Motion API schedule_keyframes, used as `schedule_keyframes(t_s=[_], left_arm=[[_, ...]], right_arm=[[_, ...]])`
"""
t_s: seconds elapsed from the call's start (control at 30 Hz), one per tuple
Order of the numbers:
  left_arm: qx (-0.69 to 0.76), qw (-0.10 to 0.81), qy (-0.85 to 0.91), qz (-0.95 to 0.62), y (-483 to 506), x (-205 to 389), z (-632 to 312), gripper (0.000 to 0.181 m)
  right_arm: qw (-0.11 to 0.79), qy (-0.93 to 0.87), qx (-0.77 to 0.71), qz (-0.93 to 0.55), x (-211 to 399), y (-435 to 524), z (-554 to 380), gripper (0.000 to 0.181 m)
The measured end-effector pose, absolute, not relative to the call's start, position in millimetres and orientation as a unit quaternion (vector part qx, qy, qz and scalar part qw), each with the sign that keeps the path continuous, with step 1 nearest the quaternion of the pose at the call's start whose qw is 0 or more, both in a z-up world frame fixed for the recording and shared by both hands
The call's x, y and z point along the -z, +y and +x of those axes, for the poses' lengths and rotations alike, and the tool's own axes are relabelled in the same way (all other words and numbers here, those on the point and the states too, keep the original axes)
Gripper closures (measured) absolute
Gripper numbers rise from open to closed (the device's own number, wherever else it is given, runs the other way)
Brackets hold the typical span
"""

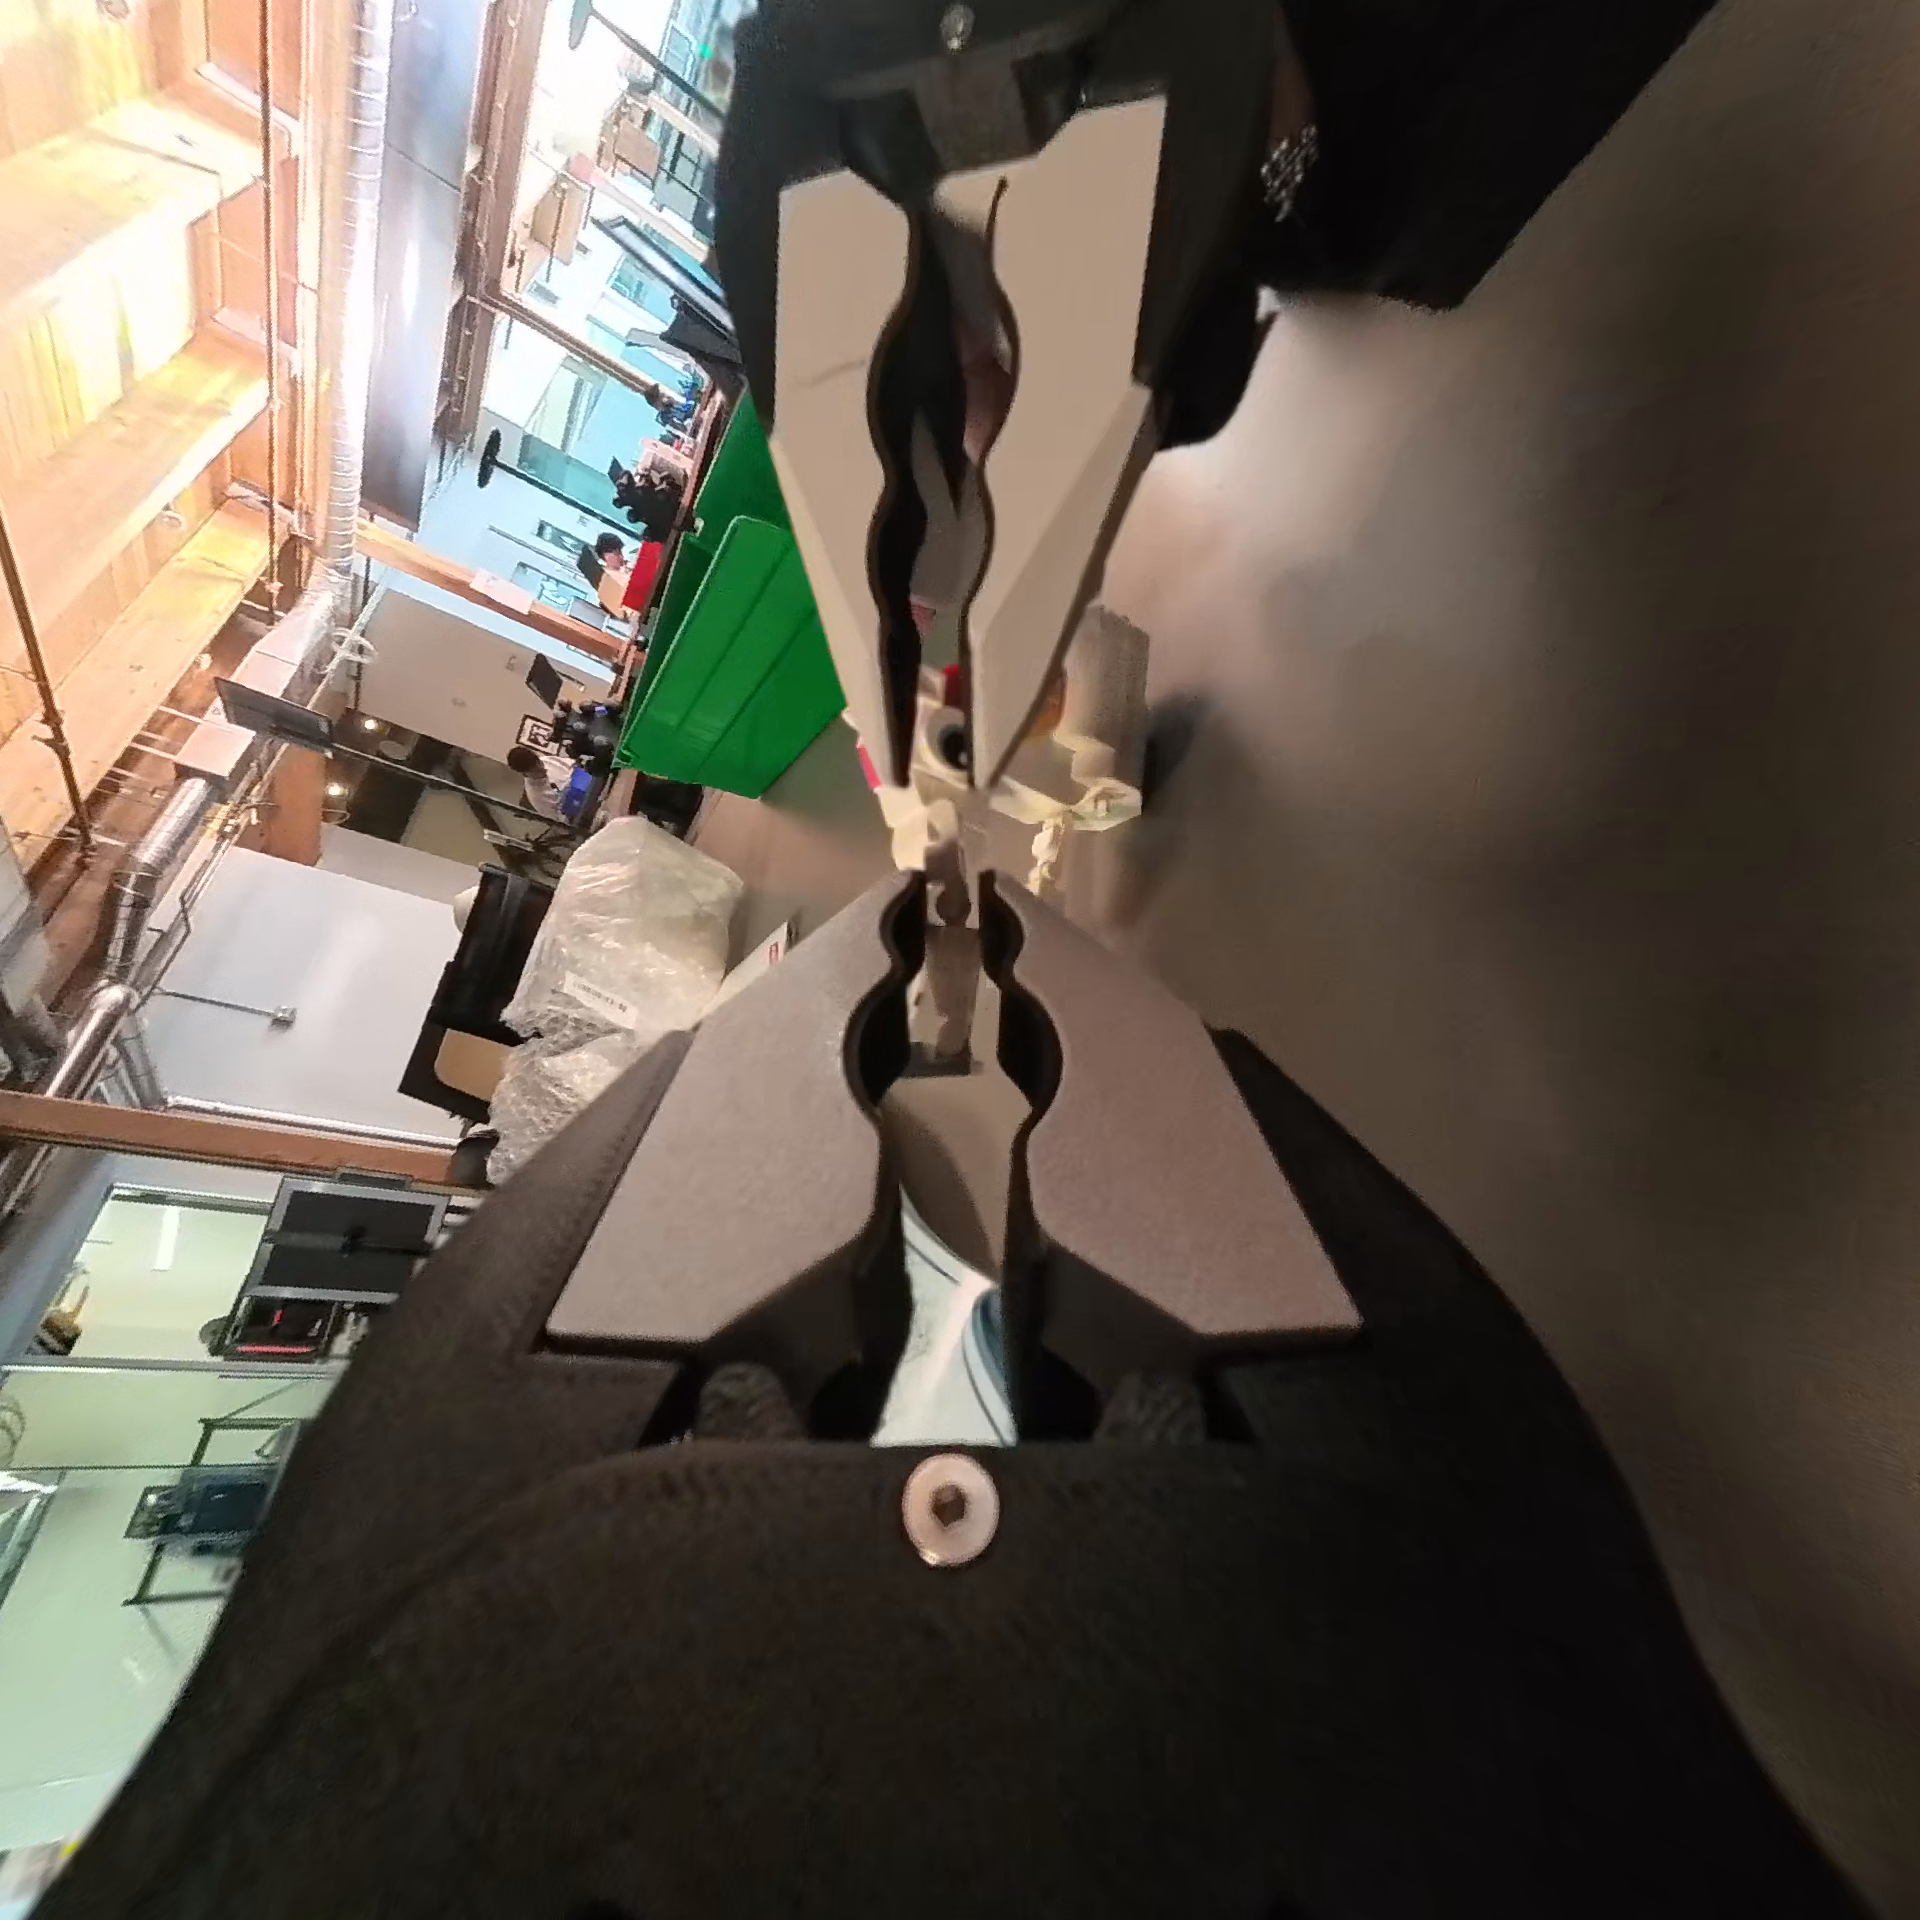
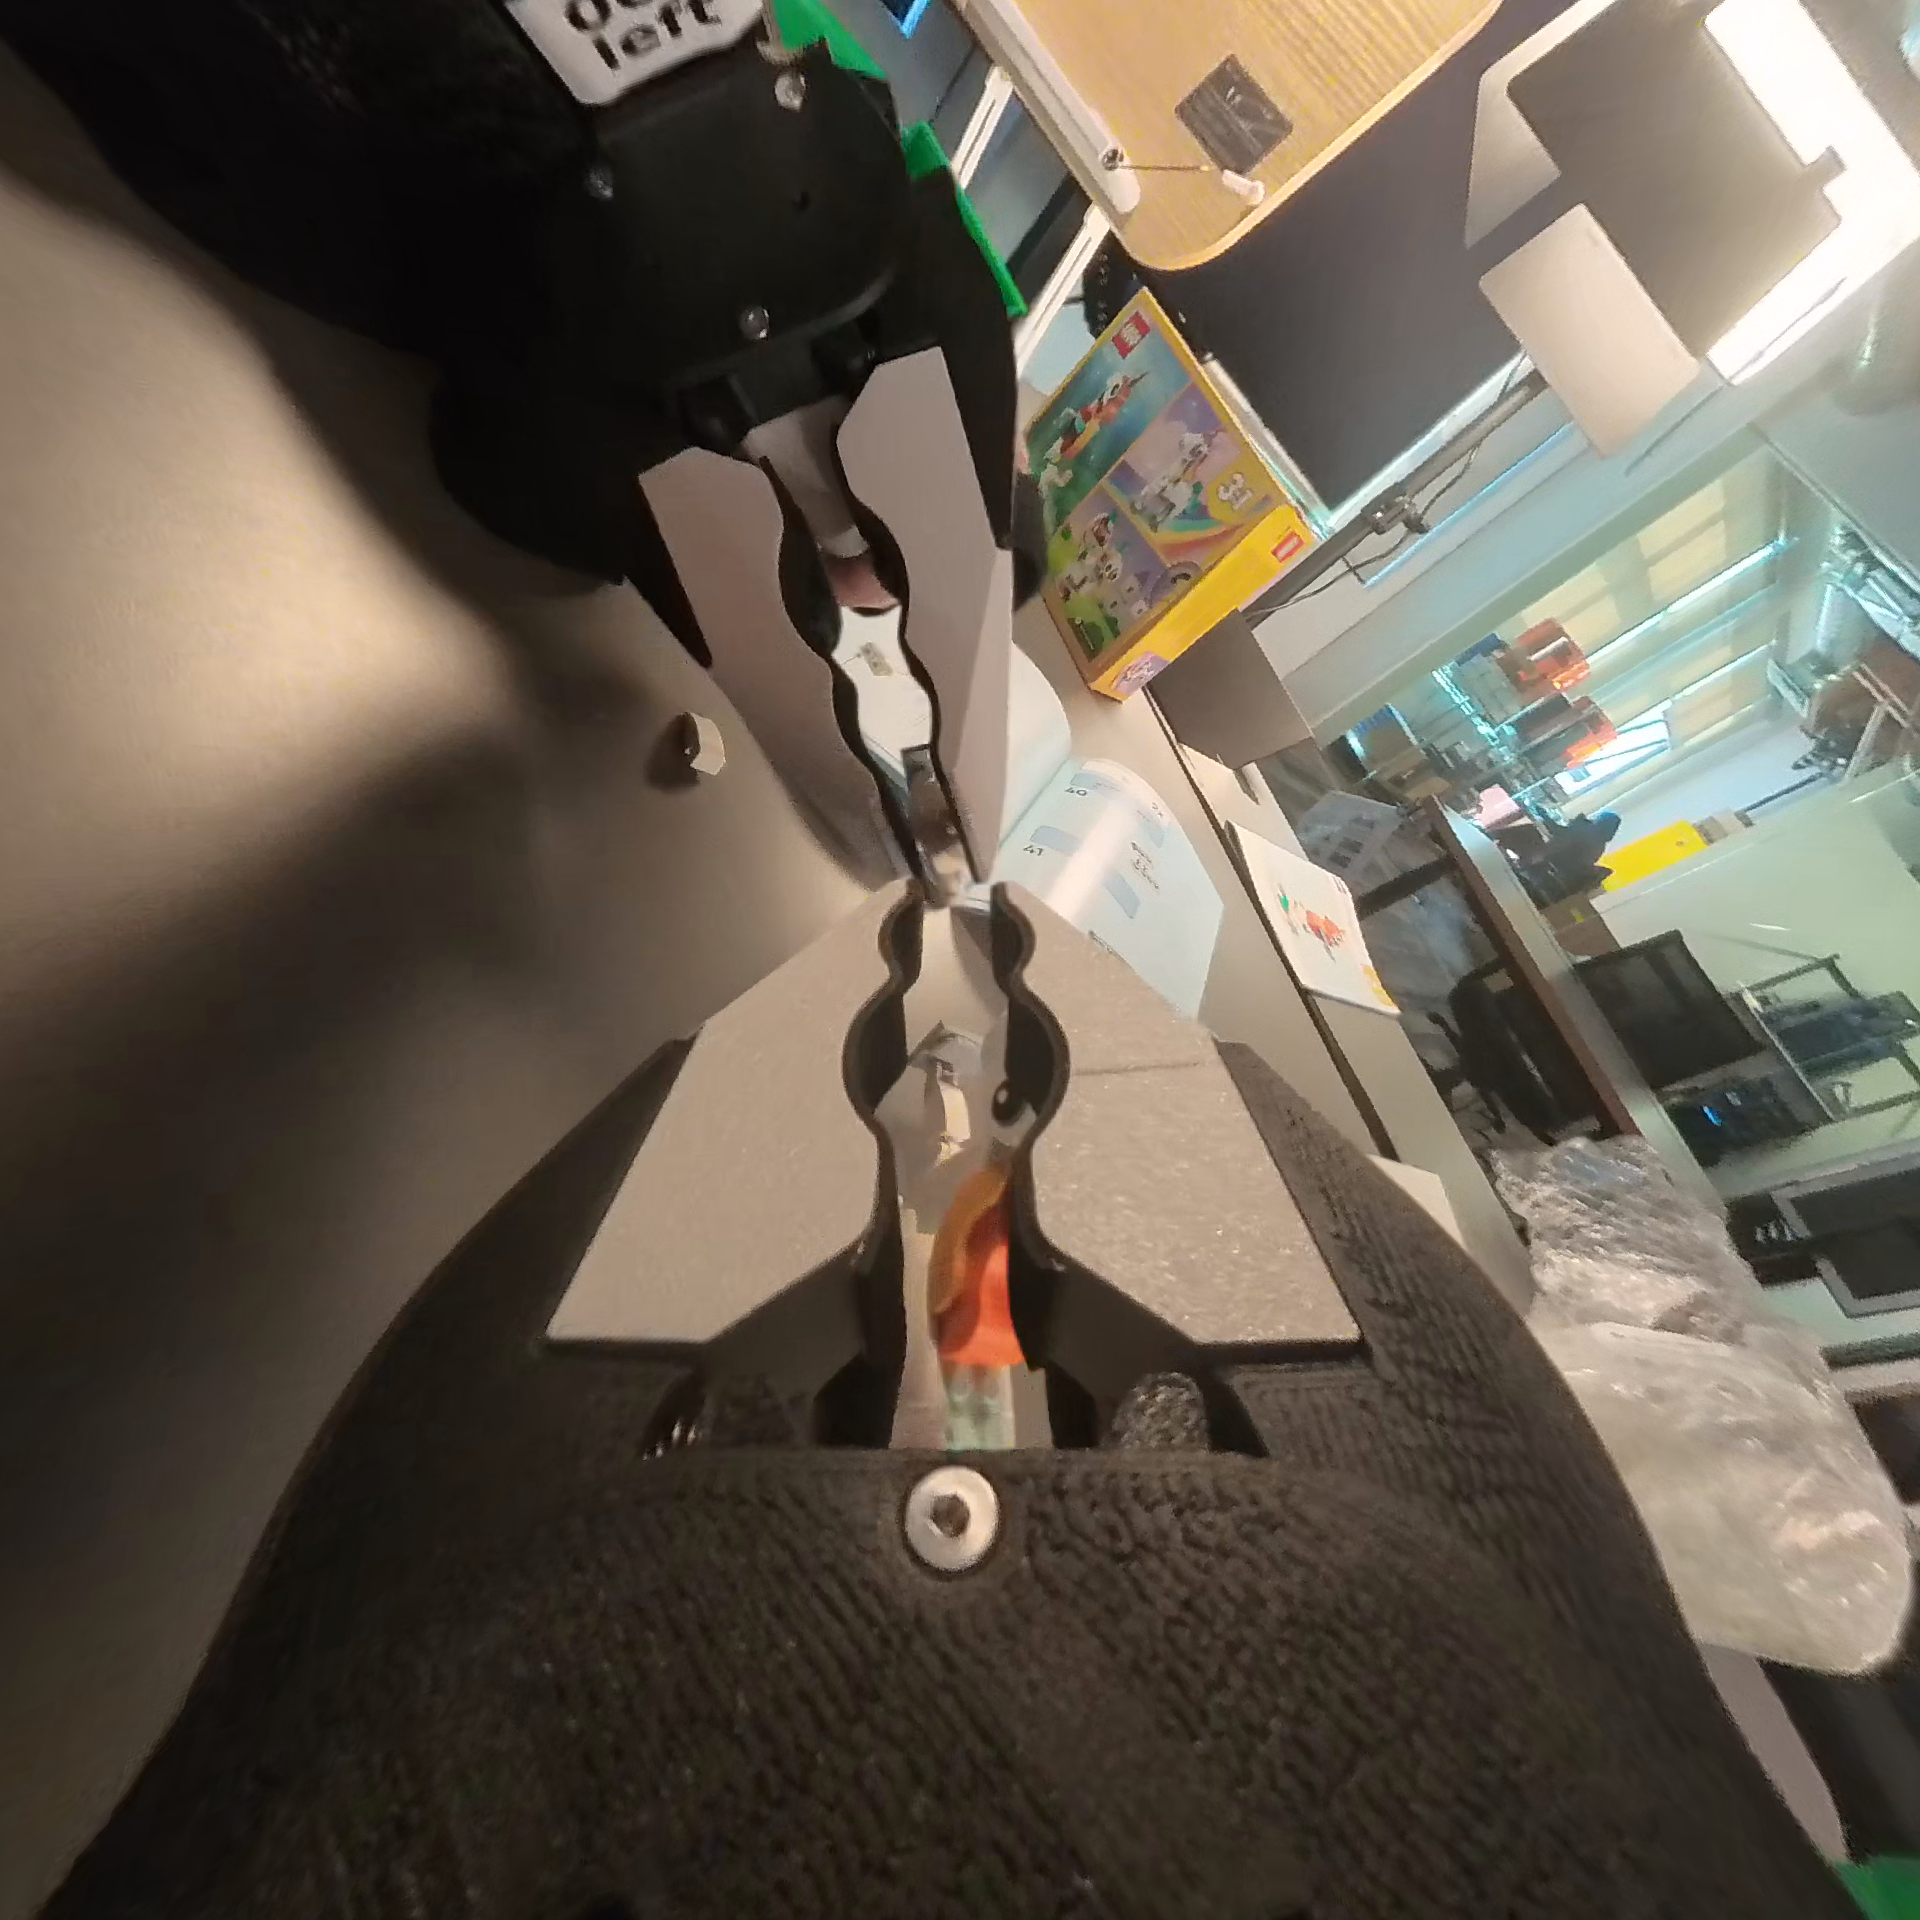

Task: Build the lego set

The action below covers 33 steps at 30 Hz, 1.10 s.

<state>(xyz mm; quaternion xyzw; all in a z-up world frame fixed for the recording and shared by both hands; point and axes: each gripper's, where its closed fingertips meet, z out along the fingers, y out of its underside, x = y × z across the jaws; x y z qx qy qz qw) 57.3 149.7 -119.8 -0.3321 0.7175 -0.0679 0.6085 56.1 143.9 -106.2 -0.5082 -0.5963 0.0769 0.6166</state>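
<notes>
Grippers: tip to tip above the grey table (image 2: 260, 520), both views rolled sideways.
Left gripper (image 1: 948, 894): jaws nearly closed, pinching a slim pale grey Lego piece (image 1: 951, 977) that runs back between the fingers.
Right gripper (image 2: 954, 904): jaws narrowed to a thin gap around a white and orange Lego assembly (image 2: 971, 1236) with a printed eye; its far tip is hidden, so firm clamping is only probable.
Meeting point: grey piece and white end of the assembly touch or almost touch between the two sets of tips; which, I cannot tell.
Handling, judged: rigid plastic, very light, smooth and prone to slip or twist; stud joints may pop apart under sideways load. Best held on flat opposing faces, close to the joint, pushed straight along the stud axis.
Loose part: small grey piece (image 2: 688, 750) lying on the table, apart from the grippers.
Edges: instruction booklet (image 2: 1101, 831) and Lego box (image 2: 1164, 499) near the table's far edge; green bin (image 1: 727, 665) beyond.
Room: open tabletop beneath; little clearance between the opposing fingers themselves.
</notes>
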Motion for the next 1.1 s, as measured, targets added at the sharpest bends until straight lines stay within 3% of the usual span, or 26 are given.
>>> schedule_keyframes(t_s=[0.23,0.37,0.7,0.73,0.83,0.93,1.0,1.1], left_arm=[[0.087,0.590,0.730,-0.335,143.8,125.4,58.9,0.172],[0.102,0.585,0.733,-0.332,138.7,125.2,59.4,0.172],[0.135,0.588,0.721,-0.341,136.8,120.0,59.2,0.173],[0.124,0.586,0.723,-0.345,139.3,121.2,58.5,0.173],[0.076,0.582,0.732,-0.346,147.9,130.5,55.4,0.173],[0.000,0.576,0.750,-0.324,154.7,142.3,55.5,0.173],[-0.036,0.569,0.760,-0.312,156.8,150.0,57.4,0.173],[-0.074,0.562,0.770,-0.294,158.6,157.3,59.0,0.173]], right_arm=[[0.608,-0.630,-0.054,-0.481,111.3,136.2,54.8,0.163],[0.602,-0.637,-0.041,-0.480,116.8,137.8,53.7,0.178],[0.611,-0.627,-0.073,-0.477,109.2,133.0,53.9,0.180],[0.625,-0.621,-0.083,-0.467,102.1,130.2,55.1,0.176],[0.647,-0.575,-0.132,-0.484,78.7,131.9,72.9,0.140],[0.568,-0.536,-0.187,-0.596,96.8,149.6,96.6,0.099],[0.491,-0.537,-0.198,-0.657,127.0,154.2,107.3,0.096],[0.425,-0.547,-0.167,-0.701,161.5,160.8,115.7,0.110]])
